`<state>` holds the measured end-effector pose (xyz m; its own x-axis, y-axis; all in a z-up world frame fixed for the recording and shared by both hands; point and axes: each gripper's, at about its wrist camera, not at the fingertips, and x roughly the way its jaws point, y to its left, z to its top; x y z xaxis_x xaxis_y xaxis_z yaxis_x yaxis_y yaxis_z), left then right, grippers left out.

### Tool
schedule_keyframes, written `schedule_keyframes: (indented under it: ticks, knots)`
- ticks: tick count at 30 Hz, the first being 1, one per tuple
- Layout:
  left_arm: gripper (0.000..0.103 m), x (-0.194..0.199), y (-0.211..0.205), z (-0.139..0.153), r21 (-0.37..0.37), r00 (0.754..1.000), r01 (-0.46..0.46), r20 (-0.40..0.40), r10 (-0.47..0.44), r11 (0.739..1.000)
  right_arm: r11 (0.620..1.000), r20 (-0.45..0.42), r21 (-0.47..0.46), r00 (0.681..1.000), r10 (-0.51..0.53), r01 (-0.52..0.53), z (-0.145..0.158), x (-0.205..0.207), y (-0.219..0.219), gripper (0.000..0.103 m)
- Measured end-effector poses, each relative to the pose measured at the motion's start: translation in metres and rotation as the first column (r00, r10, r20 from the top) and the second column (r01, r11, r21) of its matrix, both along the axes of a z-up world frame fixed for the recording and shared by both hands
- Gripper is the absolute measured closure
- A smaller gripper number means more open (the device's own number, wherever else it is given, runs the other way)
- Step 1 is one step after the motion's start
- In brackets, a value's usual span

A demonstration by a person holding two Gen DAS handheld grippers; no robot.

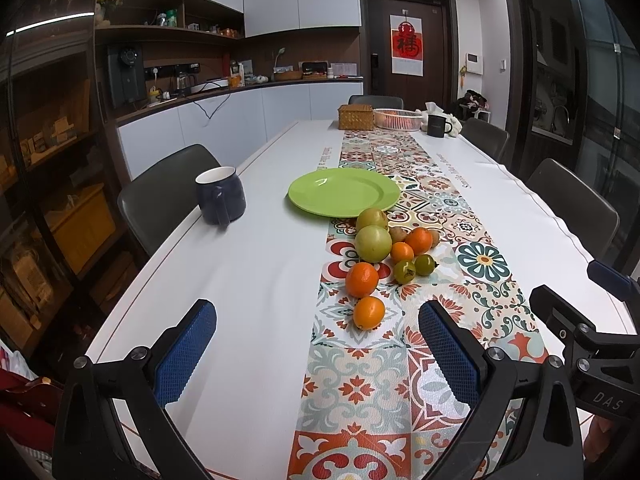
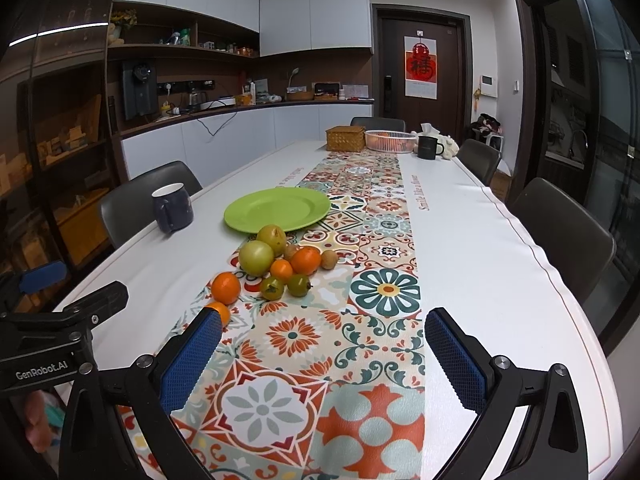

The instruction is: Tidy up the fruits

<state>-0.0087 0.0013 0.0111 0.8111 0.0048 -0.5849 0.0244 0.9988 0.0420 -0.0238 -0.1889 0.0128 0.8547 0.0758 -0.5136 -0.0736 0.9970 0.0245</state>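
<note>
A pile of fruit (image 1: 386, 254) lies on the patterned runner just in front of an empty green plate (image 1: 344, 191): two large green fruits, several oranges, two small green ones and small brown ones. The nearest small orange (image 1: 369, 312) lies between and beyond my left gripper's (image 1: 316, 354) open blue fingers. My right gripper (image 2: 324, 360) is open and empty above the runner, right of the fruit pile (image 2: 276, 264). Its left finger hides part of the small orange (image 2: 220, 312). The plate (image 2: 277, 209) lies behind the pile.
A dark blue mug (image 1: 219, 195) stands left of the plate near the table's left edge. A wicker box (image 1: 355, 117), a white basket (image 1: 397, 119) and a black mug (image 1: 437, 125) stand at the far end. Chairs line both sides.
</note>
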Motion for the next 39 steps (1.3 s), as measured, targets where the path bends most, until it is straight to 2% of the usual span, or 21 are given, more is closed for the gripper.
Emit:
schedule_keyframes:
  ticks: [39]
  knots:
    - [0.000,-0.0003,-0.0020,0.0011,0.000,1.000,0.004,-0.006,-0.004,1.000,1.000,0.001,0.002,1.000,0.002,-0.002,-0.0022,0.0021,-0.0006,0.001]
